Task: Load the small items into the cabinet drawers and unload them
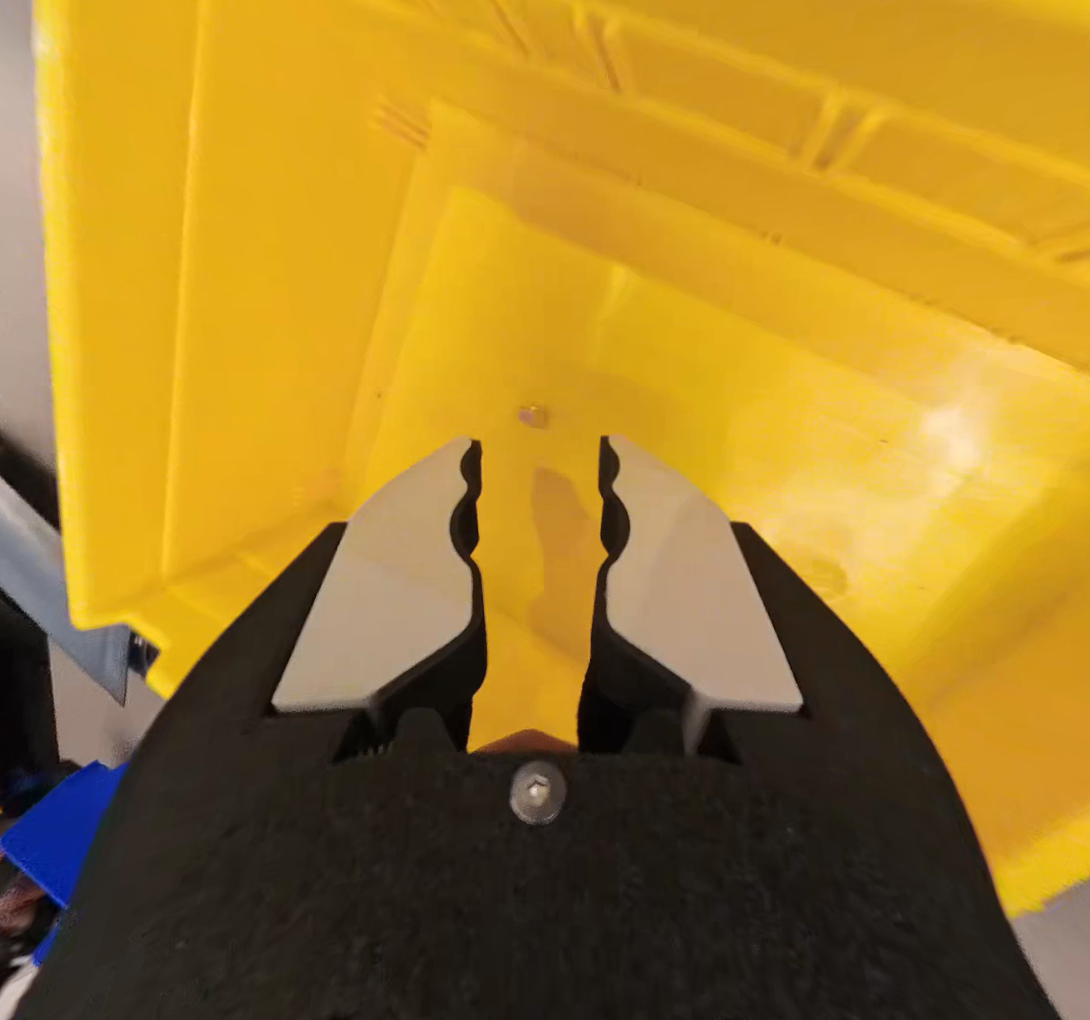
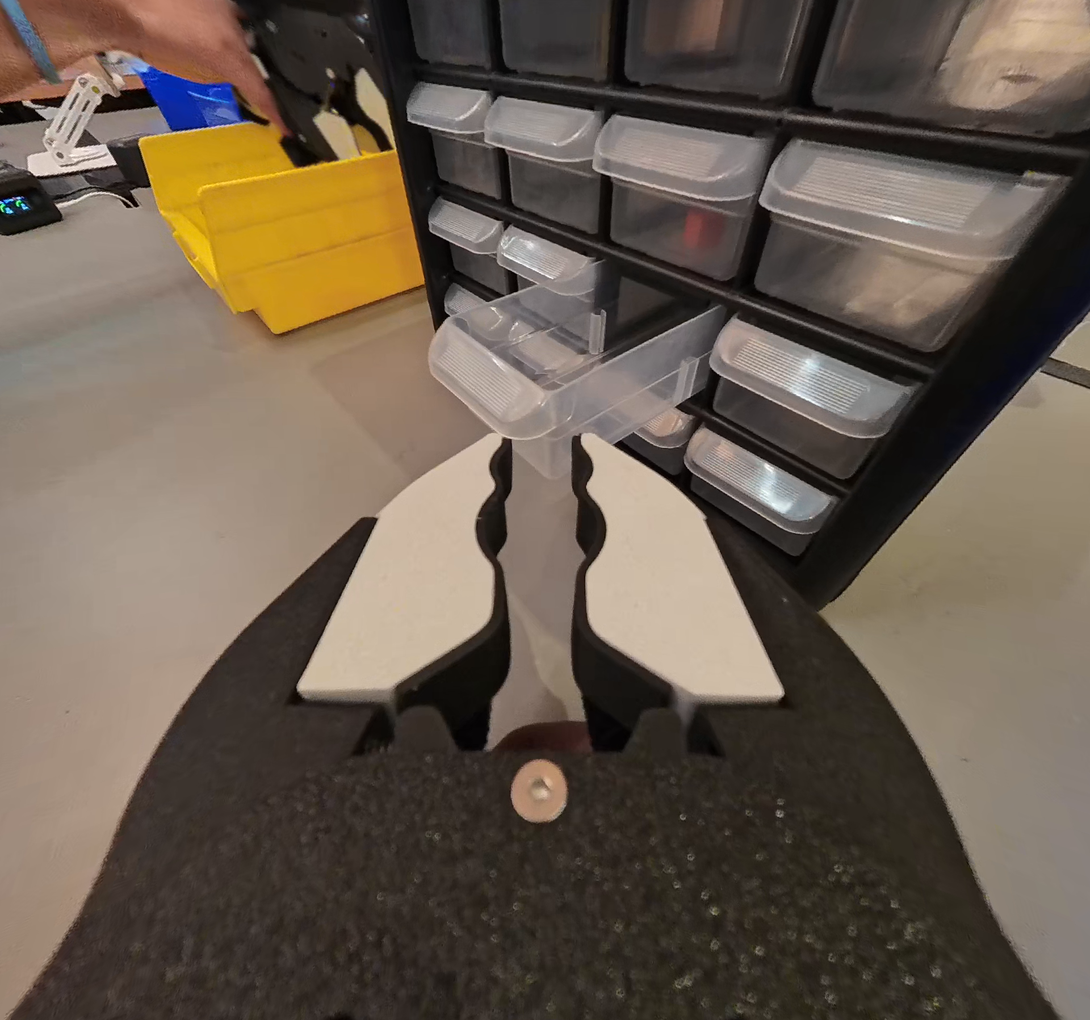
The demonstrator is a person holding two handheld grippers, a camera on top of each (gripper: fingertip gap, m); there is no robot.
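Up close, in the left wrist view, the left claw (image 1: 539,440) was down inside the yellow bin (image 1: 767,431). Its two fingers stood apart and held nothing. One tiny item (image 1: 532,415) lay on the bin floor just past the tips, not touching them. Yellow walls rose at the left and far side, with bare floor to the right.

Over in the right wrist view, the right claw (image 2: 539,449) had its fingers a little apart, just under the front of a clear drawer (image 2: 566,372) pulled out of the black cabinet (image 2: 944,461). Whether it touched the drawer I could not tell. The grey surface (image 2: 177,490) lay wide open to the left. Farther off, a hand (image 2: 177,30) held the left claw in the yellow bin beside the cabinet.
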